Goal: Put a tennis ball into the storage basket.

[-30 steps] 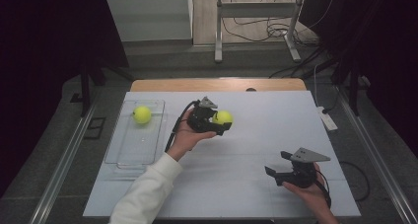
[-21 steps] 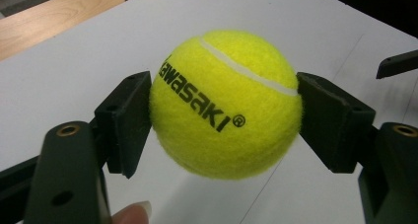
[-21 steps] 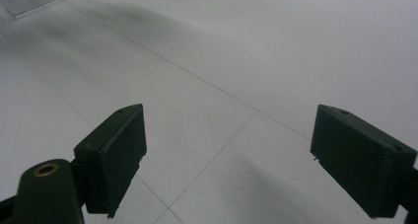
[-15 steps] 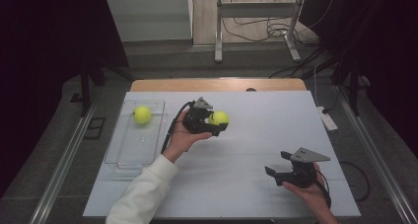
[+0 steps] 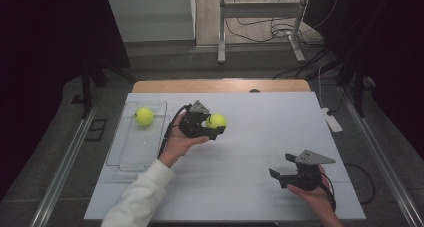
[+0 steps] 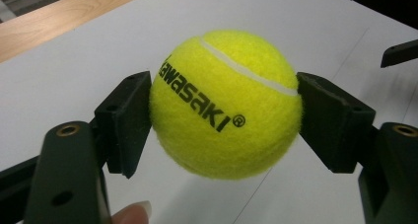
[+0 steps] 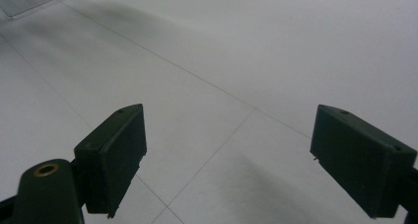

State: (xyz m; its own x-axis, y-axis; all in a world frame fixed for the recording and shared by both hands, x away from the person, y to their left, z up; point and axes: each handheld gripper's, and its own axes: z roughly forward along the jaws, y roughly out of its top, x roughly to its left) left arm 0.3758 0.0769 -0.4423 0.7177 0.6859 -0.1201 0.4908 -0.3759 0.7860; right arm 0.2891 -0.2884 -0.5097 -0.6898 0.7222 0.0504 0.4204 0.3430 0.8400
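Over the pale grey table top (image 5: 240, 187) we see the left gripper (image 5: 216, 128) clenched on a yellow felt tennis ball (image 6: 226, 103), held clear of the surface, right of the clear plastic tray (image 5: 131, 154) with a second yellow ball (image 5: 144, 116), while the right gripper (image 7: 231, 160) stands released.
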